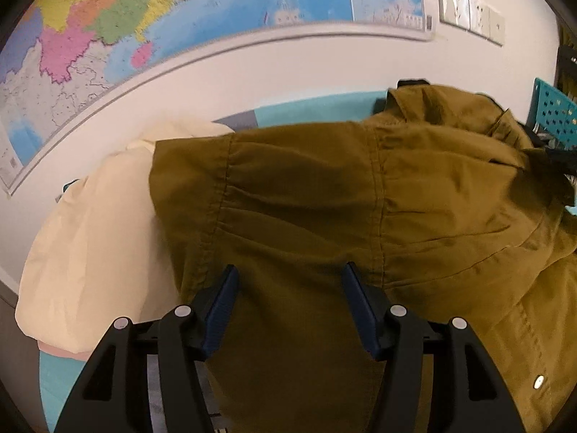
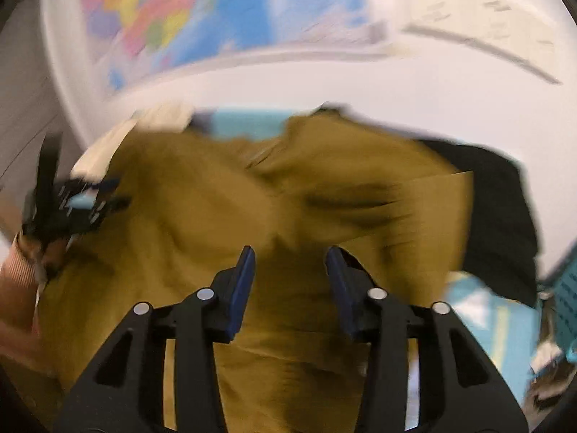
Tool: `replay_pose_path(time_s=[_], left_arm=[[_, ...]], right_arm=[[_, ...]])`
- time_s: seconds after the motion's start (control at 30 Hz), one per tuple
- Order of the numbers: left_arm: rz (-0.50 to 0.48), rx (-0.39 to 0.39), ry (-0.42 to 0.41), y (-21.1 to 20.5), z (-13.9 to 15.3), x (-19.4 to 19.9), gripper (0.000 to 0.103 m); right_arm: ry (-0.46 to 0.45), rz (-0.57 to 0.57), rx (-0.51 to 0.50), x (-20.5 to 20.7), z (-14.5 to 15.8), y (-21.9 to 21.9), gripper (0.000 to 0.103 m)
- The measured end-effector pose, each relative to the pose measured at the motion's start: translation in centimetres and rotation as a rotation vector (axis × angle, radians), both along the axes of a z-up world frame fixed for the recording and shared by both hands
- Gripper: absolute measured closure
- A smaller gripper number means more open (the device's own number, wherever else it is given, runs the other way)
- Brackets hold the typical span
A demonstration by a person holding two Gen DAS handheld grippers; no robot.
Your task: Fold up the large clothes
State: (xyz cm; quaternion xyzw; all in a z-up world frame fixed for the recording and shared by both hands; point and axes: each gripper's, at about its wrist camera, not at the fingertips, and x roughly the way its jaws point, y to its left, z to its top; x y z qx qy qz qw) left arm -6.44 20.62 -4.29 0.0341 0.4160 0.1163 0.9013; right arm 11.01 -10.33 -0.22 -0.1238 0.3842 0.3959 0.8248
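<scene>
An olive-brown jacket point(image 1: 324, 202) lies spread over the teal table point(image 1: 306, 110), with seams and a snap button showing. My left gripper point(image 1: 290, 274) hovers over the jacket's cloth, open, with nothing pinched between its blue pads. The right wrist view is blurred by motion: the same jacket point(image 2: 216, 223) fills it in rumpled folds. My right gripper point(image 2: 290, 254) is above the cloth, open with a narrower gap, and no fabric is visibly clamped. At the left edge of that view the left gripper point(image 2: 72, 202) and a person's sleeve point(image 2: 18, 281) show.
A cream garment point(image 1: 93, 238) lies left of the jacket. A black garment point(image 2: 497, 216) lies at the right. A wall map point(image 1: 144, 18) hangs behind the table, with wall switches point(image 1: 468, 11) to its right. A teal perforated rack point(image 1: 555, 115) stands at the far right.
</scene>
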Motion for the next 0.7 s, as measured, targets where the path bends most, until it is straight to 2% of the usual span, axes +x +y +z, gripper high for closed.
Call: replay_pose_path(time_s=[0.1, 0.17, 0.2, 0.27, 0.37, 0.43, 0.53, 0.57, 0.63, 0.67, 0.7], left_arm=[[0.017, 0.026, 0.026, -0.2, -0.9, 0.8, 0.040], [0.026, 0.042, 0.039, -0.4, -1.4, 1.3, 0.039], [0.030, 0.048, 0.040, -0.5, -1.4, 1.4, 0.039], [0.028, 0.048, 0.037, -0.6, -1.3, 1.3, 0.038], [0.020, 0.030, 0.034, -0.3, -1.2, 1.0, 0.037], [0.017, 0.032, 0.032, -0.4, -1.2, 1.0, 0.036], [0.012, 0.035, 0.033, -0.5, -1.4, 1.1, 0.032], [0.011, 0.035, 0.036, -0.7, -1.3, 1.1, 0.031], [0.015, 0.034, 0.044, -0.6, -1.2, 1.1, 0.030], [0.016, 0.032, 0.045, -0.6, -1.1, 0.9, 0.030], [0.016, 0.031, 0.045, -0.5, -1.0, 0.8, 0.030]], right_arm=[[-0.022, -0.042, -0.131, 1.8, -2.8, 1.5, 0.069], [0.046, -0.092, -0.098, 3.8, -3.8, 0.5, 0.090], [0.075, -0.126, -0.055, 4.6, -3.5, -0.6, 0.090], [0.100, -0.182, 0.013, 5.1, -2.6, -2.6, 0.077], [0.062, -0.202, 0.081, 3.7, -0.4, -4.6, 0.070], [0.068, -0.138, 0.118, 2.1, 0.5, -4.7, 0.067], [0.031, -0.109, 0.056, 0.9, -0.1, -3.6, 0.062], [0.049, -0.102, 0.033, 1.0, -0.8, -3.1, 0.065], [0.055, -0.149, -0.006, 2.2, -2.1, -4.1, 0.065], [0.055, -0.218, -0.023, 2.9, -2.7, -5.2, 0.064], [0.082, -0.261, -0.004, 3.6, -2.9, -6.2, 0.064]])
